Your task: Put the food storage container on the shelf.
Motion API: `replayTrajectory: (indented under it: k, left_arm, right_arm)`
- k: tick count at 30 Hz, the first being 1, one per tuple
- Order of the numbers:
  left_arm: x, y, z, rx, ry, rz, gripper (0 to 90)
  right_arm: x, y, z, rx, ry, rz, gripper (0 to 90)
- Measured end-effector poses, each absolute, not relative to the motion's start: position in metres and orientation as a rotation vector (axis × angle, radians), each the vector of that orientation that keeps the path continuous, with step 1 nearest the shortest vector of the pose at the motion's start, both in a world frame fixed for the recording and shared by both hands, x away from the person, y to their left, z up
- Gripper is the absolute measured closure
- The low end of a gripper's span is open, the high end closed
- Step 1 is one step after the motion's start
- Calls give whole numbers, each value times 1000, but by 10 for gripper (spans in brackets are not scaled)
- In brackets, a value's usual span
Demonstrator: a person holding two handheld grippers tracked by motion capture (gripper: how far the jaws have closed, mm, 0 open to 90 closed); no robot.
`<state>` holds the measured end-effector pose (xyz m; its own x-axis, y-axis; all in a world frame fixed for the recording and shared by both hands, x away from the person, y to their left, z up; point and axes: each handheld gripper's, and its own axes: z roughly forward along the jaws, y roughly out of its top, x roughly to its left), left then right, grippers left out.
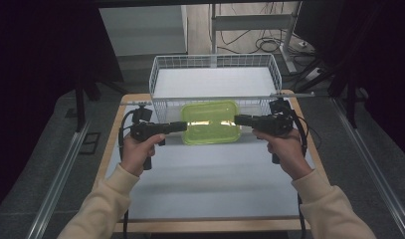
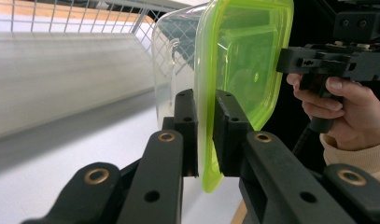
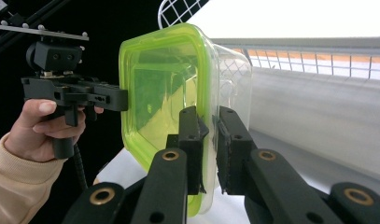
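Note:
A clear plastic container (image 1: 211, 122) with a lime-green lid is held off the white table, just in front of the wire basket. My left gripper (image 1: 182, 126) is shut on its left rim, and my right gripper (image 1: 238, 119) is shut on its right rim. In the left gripper view the jaws of my left gripper (image 2: 205, 100) pinch the green lid edge of the container (image 2: 243, 60), with the right gripper (image 2: 327, 63) at the far side. In the right gripper view my right gripper (image 3: 210, 116) clamps the rim of the container (image 3: 159, 84), opposite the left gripper (image 3: 75, 93).
A white wire basket (image 1: 215, 60) stands at the back of the table, directly behind the container. The white tabletop (image 1: 205, 174) stretches toward the near edge between the person's forearms. Metal rails run along both sides of the table.

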<state>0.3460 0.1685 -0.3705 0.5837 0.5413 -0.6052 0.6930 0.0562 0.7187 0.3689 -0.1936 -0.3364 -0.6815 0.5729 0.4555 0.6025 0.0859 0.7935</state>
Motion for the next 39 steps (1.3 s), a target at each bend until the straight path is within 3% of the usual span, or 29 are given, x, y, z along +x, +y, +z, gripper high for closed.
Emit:
replayTrajectory:
  k: [39]
  left_arm:
    - [422,164,-316,1615,1100,-113,810]
  right_arm:
    - [435,-195,-296,-1327,-2220,-1742,817]
